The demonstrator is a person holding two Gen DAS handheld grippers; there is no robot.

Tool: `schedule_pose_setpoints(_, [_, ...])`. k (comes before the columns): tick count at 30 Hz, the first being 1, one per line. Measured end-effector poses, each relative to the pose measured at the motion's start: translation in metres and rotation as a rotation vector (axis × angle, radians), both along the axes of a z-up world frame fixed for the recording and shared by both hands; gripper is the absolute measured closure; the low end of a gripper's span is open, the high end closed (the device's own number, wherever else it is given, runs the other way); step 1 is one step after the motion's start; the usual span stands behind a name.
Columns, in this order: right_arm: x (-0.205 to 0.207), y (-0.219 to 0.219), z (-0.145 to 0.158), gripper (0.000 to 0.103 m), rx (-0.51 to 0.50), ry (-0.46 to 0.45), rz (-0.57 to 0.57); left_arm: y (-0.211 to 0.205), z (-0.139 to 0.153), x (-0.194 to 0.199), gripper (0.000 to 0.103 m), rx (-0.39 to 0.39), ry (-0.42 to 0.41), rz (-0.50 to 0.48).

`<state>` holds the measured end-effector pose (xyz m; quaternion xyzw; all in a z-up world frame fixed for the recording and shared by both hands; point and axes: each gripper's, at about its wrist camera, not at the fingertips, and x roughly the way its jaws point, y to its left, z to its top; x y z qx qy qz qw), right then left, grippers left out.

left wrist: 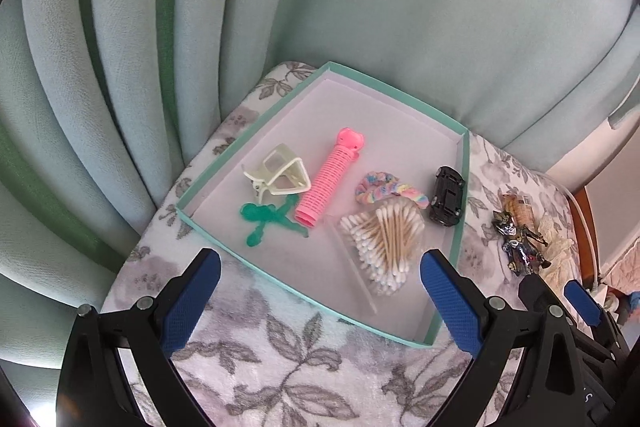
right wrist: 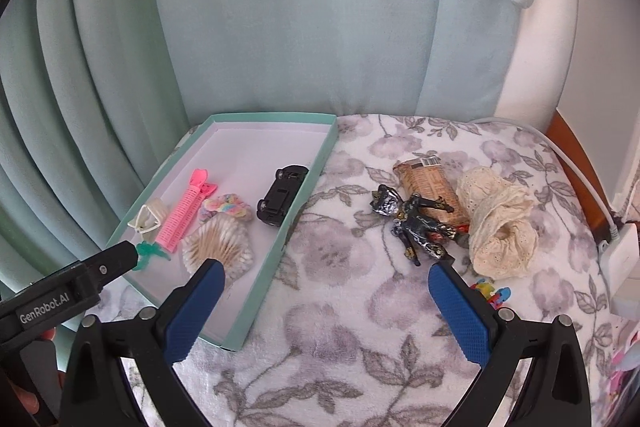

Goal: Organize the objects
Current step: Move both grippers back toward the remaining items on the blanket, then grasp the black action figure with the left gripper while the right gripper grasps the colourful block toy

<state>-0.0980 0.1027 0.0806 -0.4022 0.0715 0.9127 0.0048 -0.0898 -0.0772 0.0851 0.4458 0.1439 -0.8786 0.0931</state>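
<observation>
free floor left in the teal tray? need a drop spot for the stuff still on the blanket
Free: the far half of the shallow teal cardboard tray, behind the pink ribbed hair roller and black toy car; also the near strip below the clear pack of cotton swabs. Crowded: the middle band, clip to car.

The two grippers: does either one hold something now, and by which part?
Nothing is held. The left gripper is open above the near edge of the box, and the right gripper is open over the blanket, with empty space between their fingers.

the left gripper [left wrist: 320,275] hangs with its jaws spread wide, nothing between them; the right gripper [right wrist: 326,285] likewise, gaping and empty
</observation>
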Motion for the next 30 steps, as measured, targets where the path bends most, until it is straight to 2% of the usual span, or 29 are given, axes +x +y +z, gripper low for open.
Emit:
schedule_pose_setpoints(18, [0.023, 0.096, -0.024, 0.0, 0.002, -0.062, -0.194, 0.091, -0.015, -0.021, 0.003, 0.007, -0.045, -0.22])
schedule_pose_setpoints(30, [0.022, 0.119, -0.043, 0.0, 0.01, -0.11, -0.231, 0.131, -0.017, -0.045, 0.003, 0.021, -0.051, -0.324])
